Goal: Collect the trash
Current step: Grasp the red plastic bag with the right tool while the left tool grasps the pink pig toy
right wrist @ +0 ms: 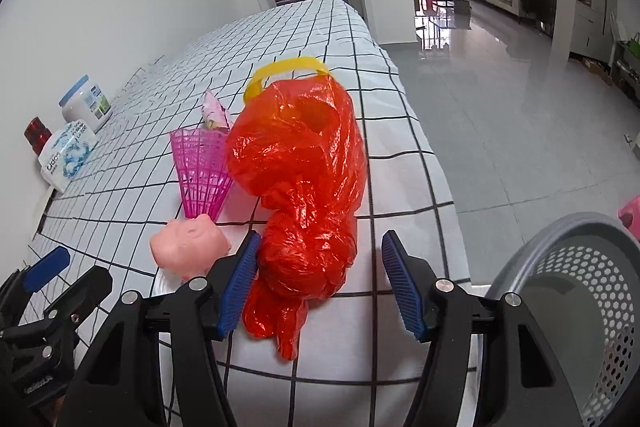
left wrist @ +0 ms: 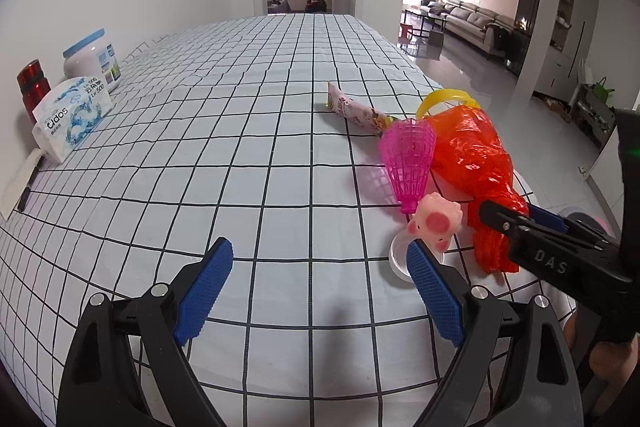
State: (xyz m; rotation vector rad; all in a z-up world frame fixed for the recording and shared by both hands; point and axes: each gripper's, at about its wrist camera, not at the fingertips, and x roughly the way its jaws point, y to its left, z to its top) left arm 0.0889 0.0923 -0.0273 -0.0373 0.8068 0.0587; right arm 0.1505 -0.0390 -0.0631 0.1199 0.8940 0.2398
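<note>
The red plastic bag [right wrist: 308,195] lies crumpled on the table [right wrist: 360,39], near the edge on the side where the floor shows. The right gripper [right wrist: 318,287] points down at it with its blue pads on both sides of the twisted lower end. The left pad is just beside the plastic, maybe touching it, and the right pad stands clear, so the bag is between the jaws but not squeezed yet. I think the gripper is lined up this way to pinch the bag and carry it to the grey bin [right wrist: 576,307], which waits just past the table edge, close by. Right next to the bag are a pink net cone [right wrist: 202,171], a little pink pig toy [right wrist: 188,249] and a yellow ring [right wrist: 288,67], and a snack wrapper [left wrist: 356,109] lies a bit farther back. The left gripper [left wrist: 320,291] hangs tilted down over bare cloth, wide open and holding nothing, with the pig toy and a small white lid [left wrist: 398,261] just beside its right pad. By the wall, well apart, stand a tissue pack [left wrist: 70,117], a white jar [left wrist: 94,61] and a red bottle [left wrist: 34,87].
</note>
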